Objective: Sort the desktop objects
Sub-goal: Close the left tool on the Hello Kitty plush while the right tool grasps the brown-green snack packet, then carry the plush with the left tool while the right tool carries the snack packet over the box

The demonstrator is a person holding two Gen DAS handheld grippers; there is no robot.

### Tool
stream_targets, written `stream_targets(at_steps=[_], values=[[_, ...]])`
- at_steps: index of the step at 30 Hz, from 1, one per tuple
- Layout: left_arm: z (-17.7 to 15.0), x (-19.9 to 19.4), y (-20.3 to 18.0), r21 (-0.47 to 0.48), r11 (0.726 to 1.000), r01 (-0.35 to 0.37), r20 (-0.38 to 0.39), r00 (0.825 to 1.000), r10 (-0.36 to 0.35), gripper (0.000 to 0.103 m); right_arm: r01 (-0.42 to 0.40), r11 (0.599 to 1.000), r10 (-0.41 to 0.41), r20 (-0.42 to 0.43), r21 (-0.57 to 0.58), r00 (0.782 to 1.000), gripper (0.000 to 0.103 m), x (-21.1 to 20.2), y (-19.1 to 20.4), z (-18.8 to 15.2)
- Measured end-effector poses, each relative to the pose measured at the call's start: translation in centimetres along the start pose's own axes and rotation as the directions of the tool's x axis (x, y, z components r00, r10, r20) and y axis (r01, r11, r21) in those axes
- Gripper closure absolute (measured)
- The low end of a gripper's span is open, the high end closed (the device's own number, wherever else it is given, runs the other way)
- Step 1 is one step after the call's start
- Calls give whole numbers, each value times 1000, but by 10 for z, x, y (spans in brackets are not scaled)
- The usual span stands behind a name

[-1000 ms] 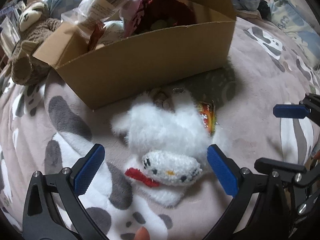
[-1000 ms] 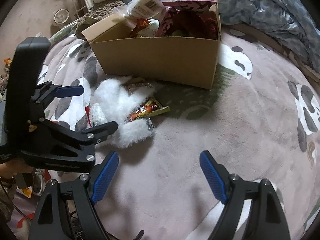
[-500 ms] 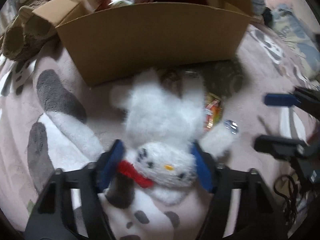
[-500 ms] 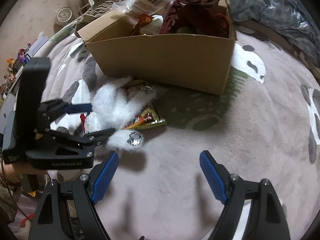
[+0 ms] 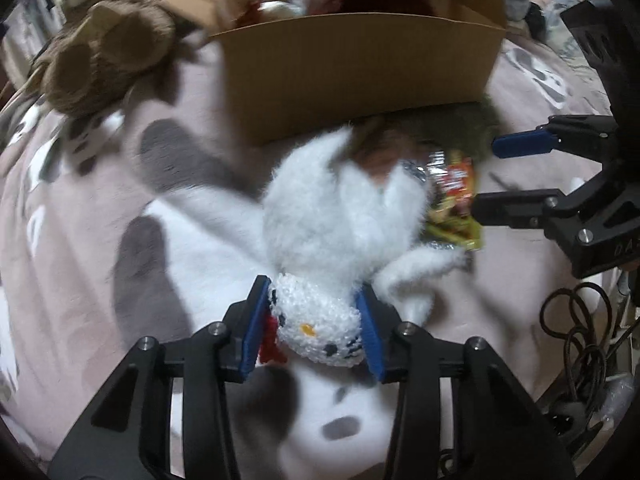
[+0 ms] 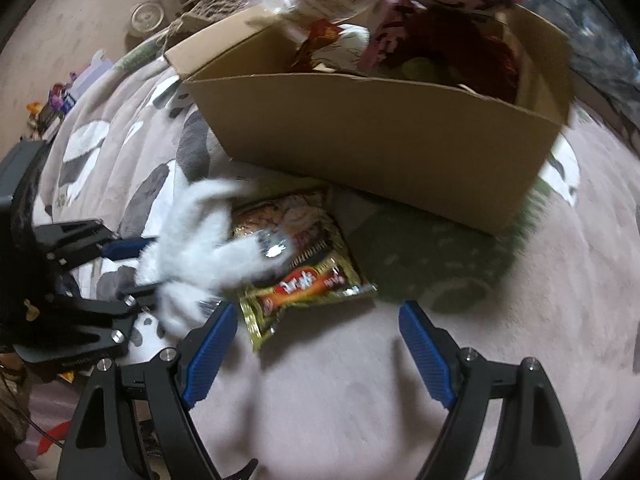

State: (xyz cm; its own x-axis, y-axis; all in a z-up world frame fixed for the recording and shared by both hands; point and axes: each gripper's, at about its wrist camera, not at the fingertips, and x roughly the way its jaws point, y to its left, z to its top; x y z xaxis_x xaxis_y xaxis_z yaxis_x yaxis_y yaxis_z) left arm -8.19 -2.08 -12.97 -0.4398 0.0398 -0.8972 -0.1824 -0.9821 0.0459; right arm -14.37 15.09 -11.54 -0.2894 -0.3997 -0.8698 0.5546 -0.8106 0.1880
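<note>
My left gripper is shut on the head of a white fluffy cat plush, whose body hangs forward and is lifted off the blanket. The plush also shows in the right wrist view, blurred, with the left gripper at its left end. My right gripper is open and empty, just in front of a yellow snack packet that lies on the blanket beside the plush. The packet also shows in the left wrist view. A full cardboard box stands behind them.
A brown sloth plush lies left of the box. A pink patterned blanket covers the surface. Cables lie at the right edge. A grey quilt lies behind the box. Small items sit on the floor at left.
My left gripper closed on the plush's head and lifted it, uncovering the snack packet. My right gripper moved forward toward the packet and stayed open.
</note>
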Motion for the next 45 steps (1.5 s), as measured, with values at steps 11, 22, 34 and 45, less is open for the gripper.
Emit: stream_targets(at_steps=[11, 22, 34, 45], values=[[-7, -2, 33, -86, 996, -24, 13, 1000, 25, 62, 38, 993, -42, -36, -112, 998, 19, 36, 23, 26], [6, 7, 16, -21, 999, -27, 23, 999, 28, 40, 18, 996, -25, -77, -82, 997, 52, 49, 14, 24], [10, 6, -2, -5, 996, 92, 23, 995, -92, 63, 71, 997, -70, -48, 16, 996, 55, 12, -5, -13], [7, -25, -28, 96, 995, -23, 69, 997, 16, 66, 90, 993, -87, -45, 73, 995, 55, -21, -15, -45]])
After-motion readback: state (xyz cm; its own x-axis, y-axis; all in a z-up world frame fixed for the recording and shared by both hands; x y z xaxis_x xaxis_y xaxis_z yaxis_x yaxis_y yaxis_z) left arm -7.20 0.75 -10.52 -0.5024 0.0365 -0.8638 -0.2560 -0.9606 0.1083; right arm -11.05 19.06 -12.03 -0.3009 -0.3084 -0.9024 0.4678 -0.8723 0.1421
